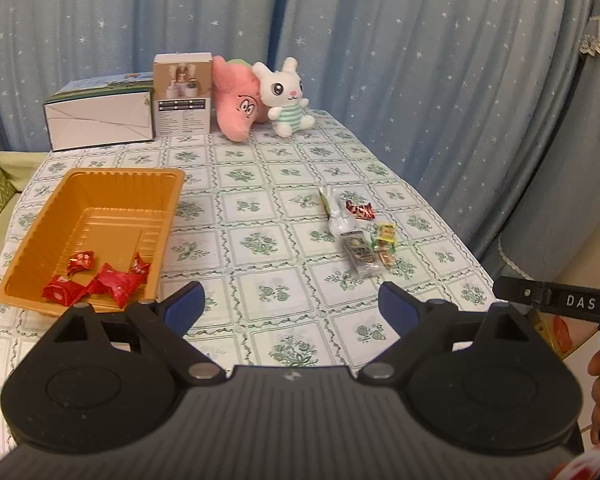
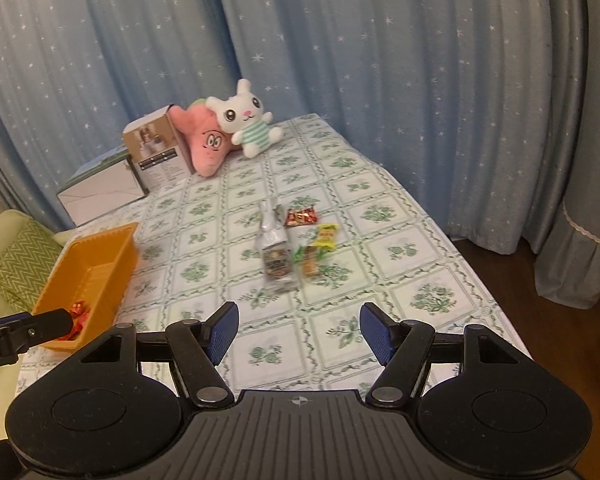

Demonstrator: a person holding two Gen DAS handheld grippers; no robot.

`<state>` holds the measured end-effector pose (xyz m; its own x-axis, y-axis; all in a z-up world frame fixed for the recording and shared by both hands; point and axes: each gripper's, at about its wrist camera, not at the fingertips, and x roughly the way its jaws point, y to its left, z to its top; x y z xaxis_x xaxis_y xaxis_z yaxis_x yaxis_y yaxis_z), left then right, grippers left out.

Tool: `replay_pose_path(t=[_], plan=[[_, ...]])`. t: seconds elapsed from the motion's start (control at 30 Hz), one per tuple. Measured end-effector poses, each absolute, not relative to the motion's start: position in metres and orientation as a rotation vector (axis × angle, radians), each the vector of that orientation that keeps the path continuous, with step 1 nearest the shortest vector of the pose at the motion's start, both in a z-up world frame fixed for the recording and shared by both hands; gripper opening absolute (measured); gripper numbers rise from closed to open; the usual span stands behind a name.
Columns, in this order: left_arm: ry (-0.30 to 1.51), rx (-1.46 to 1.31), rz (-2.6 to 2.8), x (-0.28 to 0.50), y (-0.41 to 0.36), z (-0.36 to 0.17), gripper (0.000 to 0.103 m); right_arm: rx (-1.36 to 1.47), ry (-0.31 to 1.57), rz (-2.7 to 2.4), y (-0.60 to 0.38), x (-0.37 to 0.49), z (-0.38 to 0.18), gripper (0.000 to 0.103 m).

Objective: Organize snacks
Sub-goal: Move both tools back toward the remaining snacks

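Left gripper (image 1: 290,306): black body, blue-padded fingers spread wide with nothing between them, hanging over the tablecloth just right of the tray.
Right gripper (image 2: 299,330): same make, blue pads apart and empty, poised over the cloth short of the loose snacks.
Orange plastic tray (image 1: 120,178): rectangular with ribbed walls, on the left of the table; it holds several red foil-wrapped sweets (image 1: 114,284) at its near end.
Loose snacks: a small cluster on the right half of the table, well apart from the tray: a clear-and-silver packet (image 2: 274,252), a red-brown wrapper (image 2: 301,216), a yellow wrapper (image 2: 327,237); their print is too small to read.
Table: green-and-white floral checked tablecloth (image 1: 268,184).
Far end: white carton (image 1: 98,118), photo-printed box (image 1: 183,94), pink plush (image 1: 236,100), white rabbit plush (image 1: 286,98).
Writing: "DAS" on the black bar (image 1: 580,302) at the right edge of the left view.
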<state>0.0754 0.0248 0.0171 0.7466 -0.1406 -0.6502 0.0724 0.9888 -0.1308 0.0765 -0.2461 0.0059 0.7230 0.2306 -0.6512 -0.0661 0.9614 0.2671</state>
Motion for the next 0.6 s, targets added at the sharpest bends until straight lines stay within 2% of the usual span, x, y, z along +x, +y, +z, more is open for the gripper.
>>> replay_pose_path(t=[0.6], plan=[[0.744,-0.091,-0.161,0.129,-0.002,-0.004,0.092,0.240,0.738,0.123,-0.263,0.120,-0.004,0.067]])
